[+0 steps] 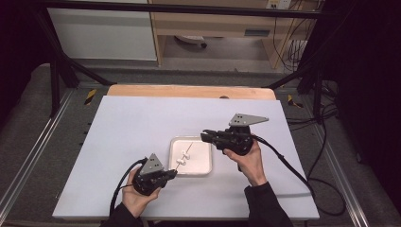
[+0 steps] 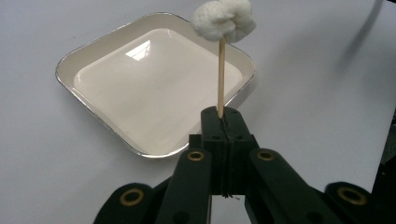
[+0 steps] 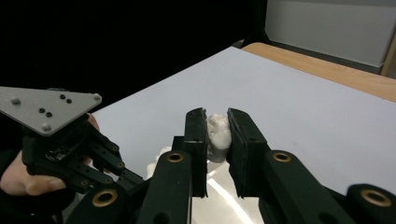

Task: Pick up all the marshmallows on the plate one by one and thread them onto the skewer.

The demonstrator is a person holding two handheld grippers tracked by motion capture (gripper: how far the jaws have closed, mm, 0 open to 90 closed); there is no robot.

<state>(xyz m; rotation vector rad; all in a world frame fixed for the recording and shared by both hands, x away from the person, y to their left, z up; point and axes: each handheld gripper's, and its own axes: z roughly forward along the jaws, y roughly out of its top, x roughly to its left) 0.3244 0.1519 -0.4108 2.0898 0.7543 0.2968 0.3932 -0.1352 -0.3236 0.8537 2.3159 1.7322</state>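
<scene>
Left gripper (image 2: 223,122): jaws fully closed on thin wooden skewer (image 2: 221,79) carrying 1 white marshmallow-like lump (image 2: 225,19) at its tip, held over near-left corner of square cream tray with silver rim (image 1: 172,165), toward the white tabletop's (image 1: 127,127) near edge. Right gripper (image 3: 217,135): jaws narrowly parted, pinching second white soft lump (image 3: 218,135) above tray's far-right corner.

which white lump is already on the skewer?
The white lump atop the wooden skewer clamped in the left hand-held gripper. The other white lump sits pinched in the right hand-held gripper, unskewered.
</scene>
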